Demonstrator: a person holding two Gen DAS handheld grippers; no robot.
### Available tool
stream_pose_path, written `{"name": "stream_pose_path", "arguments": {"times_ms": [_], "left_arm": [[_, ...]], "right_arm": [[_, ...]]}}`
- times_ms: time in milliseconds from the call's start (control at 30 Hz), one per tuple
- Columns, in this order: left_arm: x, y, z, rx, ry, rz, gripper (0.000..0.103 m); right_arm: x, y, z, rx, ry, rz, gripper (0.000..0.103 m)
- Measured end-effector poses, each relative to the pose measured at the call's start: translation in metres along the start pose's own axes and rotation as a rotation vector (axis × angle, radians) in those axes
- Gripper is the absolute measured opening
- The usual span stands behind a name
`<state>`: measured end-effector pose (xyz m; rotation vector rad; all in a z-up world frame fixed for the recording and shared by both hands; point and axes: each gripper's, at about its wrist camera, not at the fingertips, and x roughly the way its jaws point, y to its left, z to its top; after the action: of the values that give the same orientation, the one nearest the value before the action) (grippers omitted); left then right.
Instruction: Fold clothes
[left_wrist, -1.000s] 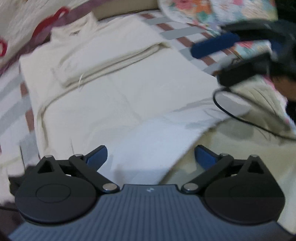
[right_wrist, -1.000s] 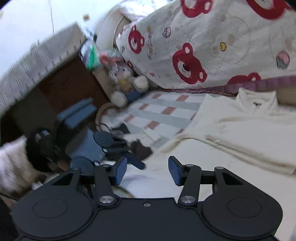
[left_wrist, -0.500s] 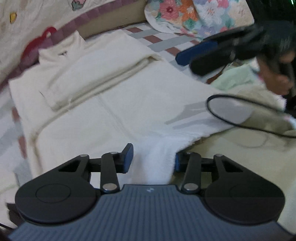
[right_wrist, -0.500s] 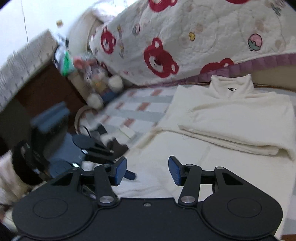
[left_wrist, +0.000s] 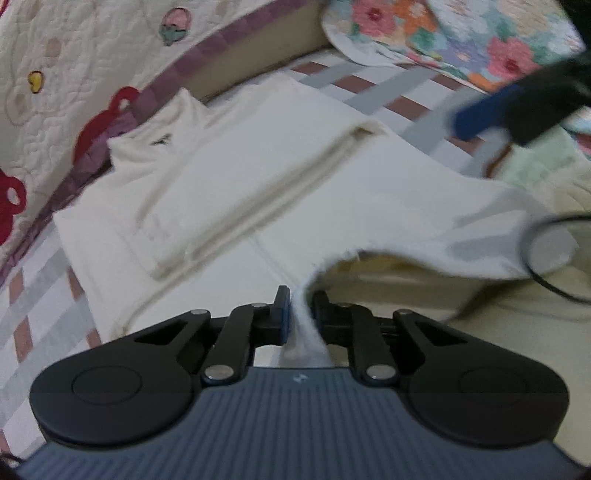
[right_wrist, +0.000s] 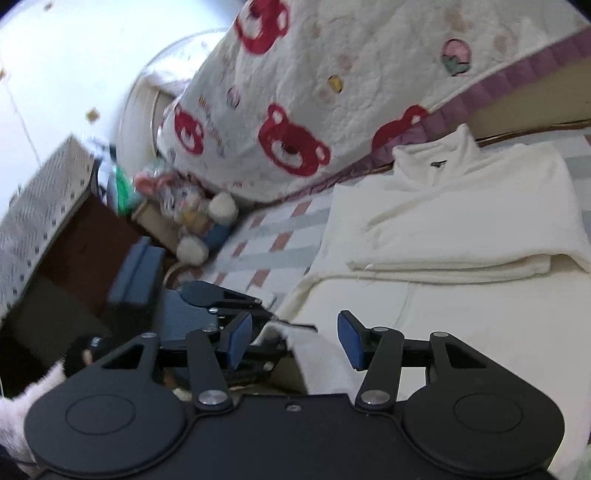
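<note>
Cream sweater (left_wrist: 369, 192): spread flat on checked bedsheet (left_wrist: 40, 280), sleeves folded across chest. Left gripper (left_wrist: 298, 308): jaws closing, pinching the hem. Right gripper (right_wrist: 295, 341): jaws spread, hem edge between them, unpressed.

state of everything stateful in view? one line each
left hand-held gripper: jaws closing, pinching the sweater hem
right hand-held gripper: open, hem between the jaws, not pinched
cream sweater: flat on the bed, sleeves folded across the chest, near hem lifted
cable: looped over the hem corner
</note>
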<state>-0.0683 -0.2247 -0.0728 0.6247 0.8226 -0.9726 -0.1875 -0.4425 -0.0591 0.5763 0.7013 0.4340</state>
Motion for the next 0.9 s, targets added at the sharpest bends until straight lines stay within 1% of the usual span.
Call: {"name": "stream_pose_path", "arguments": {"times_ms": [67,200,300,333,367,400,433,467,500,533,567,633,667,767,800,833,867,900], "left_arm": [[0.008,0.013,0.012,-0.02,-0.014,0.039,0.012],[0.021,0.051,0.038,-0.107,-0.065,0.1,0.012],[0.03,0.07,0.057,-0.109,-0.118,0.192,0.012],[0.032,0.075,0.062,-0.109,-0.138,0.221,0.012],[0.035,0.079,0.065,-0.12,-0.16,0.235,0.013],[0.038,0.086,0.067,-0.156,-0.177,0.231,0.015],[0.042,0.098,0.067,-0.243,-0.178,0.204,0.023],[0.046,0.109,0.066,-0.33,-0.179,0.176,0.052],[0.049,0.121,0.064,-0.427,-0.177,0.148,0.061],[0.052,0.132,0.057,-0.537,-0.176,0.116,0.062],[0.052,0.139,0.05,-0.592,-0.192,0.082,0.062],[0.051,0.146,0.037,-0.647,-0.209,0.043,0.063],[0.049,0.149,0.029,-0.669,-0.216,0.025,0.063],[0.033,0.15,0.0,-0.682,-0.231,-0.007,0.064],[0.025,0.145,-0.014,-0.692,-0.236,0.018,0.066],[0.017,0.14,-0.029,-0.704,-0.241,0.051,0.077],[0.011,0.131,-0.045,-0.717,-0.245,0.099,0.088],[0.011,0.126,-0.056,-0.71,-0.245,0.115,0.088]], "right_arm": [[-0.007,-0.007,0.002,0.013,-0.017,-0.029,0.059],[-0.018,-0.027,0.003,0.007,-0.011,-0.21,0.063],[-0.021,-0.047,-0.002,0.037,-0.001,-0.35,0.063],[-0.021,-0.053,-0.004,0.051,0.005,-0.382,0.063],[-0.018,-0.058,-0.006,0.059,0.011,-0.403,0.063],[-0.016,-0.063,-0.008,0.066,0.017,-0.424,0.063],[-0.013,-0.067,-0.011,0.071,0.024,-0.445,0.063],[-0.008,-0.07,-0.013,0.057,0.029,-0.459,0.063],[-0.004,-0.068,-0.015,0.034,0.017,-0.447,0.063],[0.001,-0.067,-0.017,0.01,0.004,-0.435,0.063],[0.005,-0.066,-0.019,-0.012,-0.007,-0.423,0.063],[0.013,-0.063,-0.021,-0.04,-0.002,-0.389,0.063],[0.021,-0.057,-0.021,-0.106,0.016,-0.414,0.063],[0.046,-0.04,-0.022,-0.304,0.07,-0.487,0.063],[0.054,-0.035,-0.023,-0.371,0.088,-0.51,0.063],[0.062,-0.029,-0.023,-0.439,0.109,-0.532,0.063],[0.072,-0.022,-0.028,-0.522,0.16,-0.538,0.063],[0.082,-0.015,-0.033,-0.604,0.213,-0.541,0.063]]}}
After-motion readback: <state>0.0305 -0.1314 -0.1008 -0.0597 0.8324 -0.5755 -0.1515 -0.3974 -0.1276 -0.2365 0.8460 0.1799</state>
